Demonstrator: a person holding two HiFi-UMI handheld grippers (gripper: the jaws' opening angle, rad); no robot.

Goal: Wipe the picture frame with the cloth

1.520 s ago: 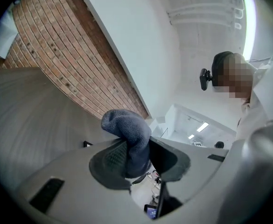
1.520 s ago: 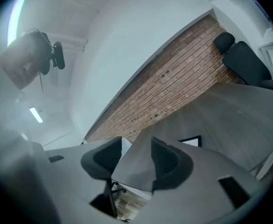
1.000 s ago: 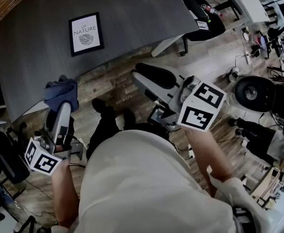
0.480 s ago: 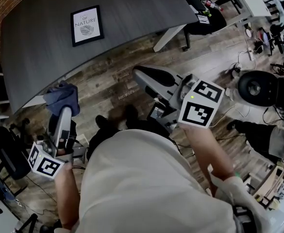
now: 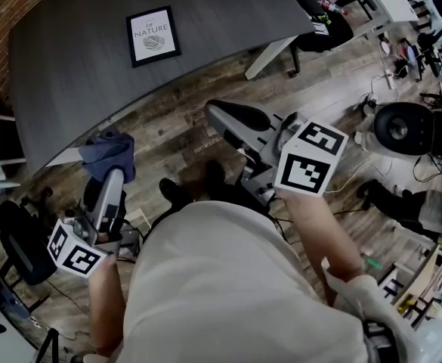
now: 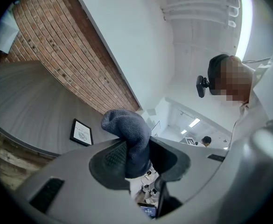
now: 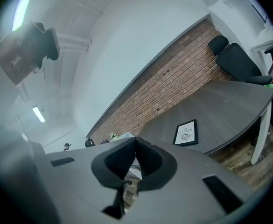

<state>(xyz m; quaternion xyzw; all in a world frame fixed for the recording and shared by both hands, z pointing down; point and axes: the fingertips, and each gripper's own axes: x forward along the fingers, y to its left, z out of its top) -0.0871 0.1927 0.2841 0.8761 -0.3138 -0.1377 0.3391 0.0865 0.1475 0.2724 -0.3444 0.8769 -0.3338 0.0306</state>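
Cloth [image 6: 127,132] between left gripper [image 5: 113,175] jaws

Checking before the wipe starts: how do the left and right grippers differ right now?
The left gripper has its fingers clamped on the blue-grey cloth; the right gripper holds nothing. Left fingers stand apart around it; right fingers have just been closing and meet. Both hang short of the picture frame.
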